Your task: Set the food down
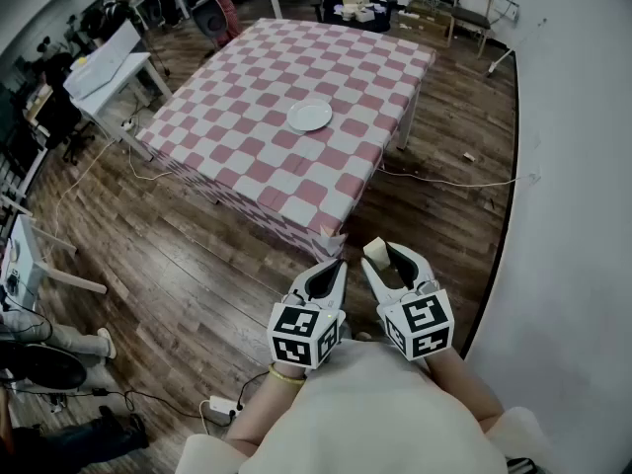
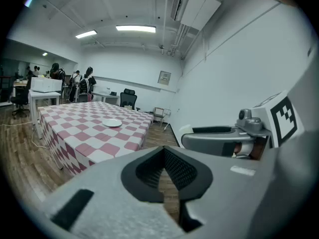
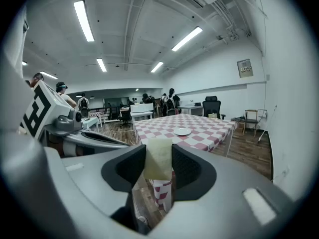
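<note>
Right gripper clamps a pale slice of food in the head view, just beside the left gripper, both short of the near corner of the pink-checked table; a white plate sits mid-table (well apart from the food). Left gripper view: jaws pressed together, empty. Right gripper view: both jaws pinch the slice upright, with the plate far beyond.

a table draped in a pink-and-white checked cloth stands on the dark wooden floor, and a single white plate lies near the middle of its top.
</note>
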A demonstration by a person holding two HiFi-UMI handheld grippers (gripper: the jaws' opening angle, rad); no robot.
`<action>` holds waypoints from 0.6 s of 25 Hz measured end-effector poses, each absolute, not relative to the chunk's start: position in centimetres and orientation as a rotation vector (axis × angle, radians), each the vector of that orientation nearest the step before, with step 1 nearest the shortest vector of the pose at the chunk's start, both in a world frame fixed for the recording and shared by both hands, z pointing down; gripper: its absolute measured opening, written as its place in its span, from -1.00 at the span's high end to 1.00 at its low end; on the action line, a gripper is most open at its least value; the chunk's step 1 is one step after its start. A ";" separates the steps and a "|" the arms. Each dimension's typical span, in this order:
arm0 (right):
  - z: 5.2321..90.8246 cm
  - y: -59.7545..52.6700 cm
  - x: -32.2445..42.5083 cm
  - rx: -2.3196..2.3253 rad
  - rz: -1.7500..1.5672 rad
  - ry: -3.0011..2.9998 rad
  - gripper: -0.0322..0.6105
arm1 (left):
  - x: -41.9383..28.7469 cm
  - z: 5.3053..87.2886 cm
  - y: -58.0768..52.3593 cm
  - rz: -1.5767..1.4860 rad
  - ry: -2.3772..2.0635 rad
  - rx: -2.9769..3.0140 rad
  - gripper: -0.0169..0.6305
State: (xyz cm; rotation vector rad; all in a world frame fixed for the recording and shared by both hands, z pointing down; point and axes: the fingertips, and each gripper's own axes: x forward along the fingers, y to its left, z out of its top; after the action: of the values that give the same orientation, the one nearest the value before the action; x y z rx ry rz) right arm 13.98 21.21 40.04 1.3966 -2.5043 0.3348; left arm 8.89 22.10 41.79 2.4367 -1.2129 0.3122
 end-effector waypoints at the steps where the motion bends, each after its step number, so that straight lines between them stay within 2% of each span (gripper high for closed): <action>1: 40.1 21.2 14.0 1.395 0.335 -2.504 0.37 | 8.9 41.8 22.1 0.313 -1.213 2.437 0.95; 15: 40.0 22.1 14.0 1.391 0.354 -2.517 0.37 | 9.2 41.6 22.9 0.310 -1.207 2.447 0.95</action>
State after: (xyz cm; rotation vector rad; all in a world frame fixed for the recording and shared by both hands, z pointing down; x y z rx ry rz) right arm 13.97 22.12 40.00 1.3908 -2.5175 0.3538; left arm 9.20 22.92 41.58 2.4472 -1.2069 0.3097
